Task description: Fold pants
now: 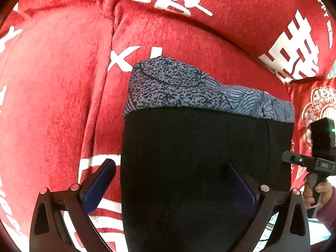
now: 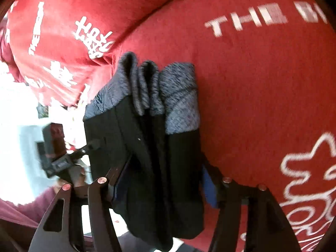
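Black pants (image 1: 199, 147) with a grey patterned waistband (image 1: 178, 84) lie folded on a red sofa seat (image 1: 52, 84). My left gripper (image 1: 169, 163) hangs over them with its jaws wide open. Its left finger (image 1: 98, 184) is over the red fabric beside the pants, and its right finger (image 1: 239, 180) is above the black cloth. In the right wrist view the pants (image 2: 142, 126) show as a stacked bundle with the waistband (image 2: 180, 105) at the far end. My right gripper (image 2: 166, 157) is open and straddles that bundle, with a finger on each side and no visible squeeze.
The red seat cushion (image 2: 252, 94) with white lettering spreads all round the pants, and a back cushion (image 1: 231, 10) rises behind. A red embroidered pillow (image 1: 315, 105) lies to the right. A person's hand (image 1: 315, 191) holds the right tool at the pants' right edge.
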The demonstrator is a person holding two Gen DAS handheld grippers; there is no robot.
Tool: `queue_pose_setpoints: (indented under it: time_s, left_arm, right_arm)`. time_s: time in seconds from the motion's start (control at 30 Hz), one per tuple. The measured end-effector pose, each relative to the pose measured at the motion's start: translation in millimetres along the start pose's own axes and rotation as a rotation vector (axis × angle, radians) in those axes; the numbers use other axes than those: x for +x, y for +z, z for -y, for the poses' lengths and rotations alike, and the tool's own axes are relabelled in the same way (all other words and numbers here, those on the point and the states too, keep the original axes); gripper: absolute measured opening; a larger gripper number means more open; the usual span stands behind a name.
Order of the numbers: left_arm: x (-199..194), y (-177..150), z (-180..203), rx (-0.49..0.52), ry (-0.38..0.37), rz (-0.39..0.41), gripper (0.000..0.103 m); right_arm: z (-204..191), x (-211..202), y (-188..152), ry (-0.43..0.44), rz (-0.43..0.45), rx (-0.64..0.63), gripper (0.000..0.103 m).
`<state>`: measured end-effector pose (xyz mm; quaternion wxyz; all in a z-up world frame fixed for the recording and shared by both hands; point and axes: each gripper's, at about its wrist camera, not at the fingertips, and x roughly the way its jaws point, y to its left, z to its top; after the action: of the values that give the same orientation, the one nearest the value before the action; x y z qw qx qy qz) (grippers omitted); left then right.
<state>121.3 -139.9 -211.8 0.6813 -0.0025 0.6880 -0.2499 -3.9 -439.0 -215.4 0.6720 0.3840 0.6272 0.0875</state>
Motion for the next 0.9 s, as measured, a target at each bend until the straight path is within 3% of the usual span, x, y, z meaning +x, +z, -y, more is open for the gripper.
queue_pose_setpoints:
  time_s: [0.13, 0.4, 0.57, 0.73, 0.9]
  left_arm:
    - [-7.1, -0.2, 11.1, -0.021, 0.084, -0.005, 0.103]
    - [-38.5, -17.2, 39.6, -0.001, 0.261, 0.015, 0.103]
    - [-47.5, -31.4, 50.7, 0.009, 0.309, -0.016, 0.103]
    - [-49.0, -48.1, 62.8, 0.072, 0.362, -0.037, 0.103]
    - [-67.1, -65.2, 66.4, 0.094, 0.386, -0.033, 0.103]
  right_arm:
    - [-6.2, -11.1, -4.8, -0.112, -0.003, -0.031, 0.072]
    - [-3.6, -27.4, -26.5, -0.206, -0.029, 0.045, 0.079]
    - [-15.2, -40.6, -43.3, -0.331, -0.027, 0.029, 0.081]
    - [-31.6, -46.9, -62.3, -0.493, 0.015, 0.008, 0.093]
    - [-49.9, -46.2, -83.5, -0.501, -0.004, 0.058, 0.093]
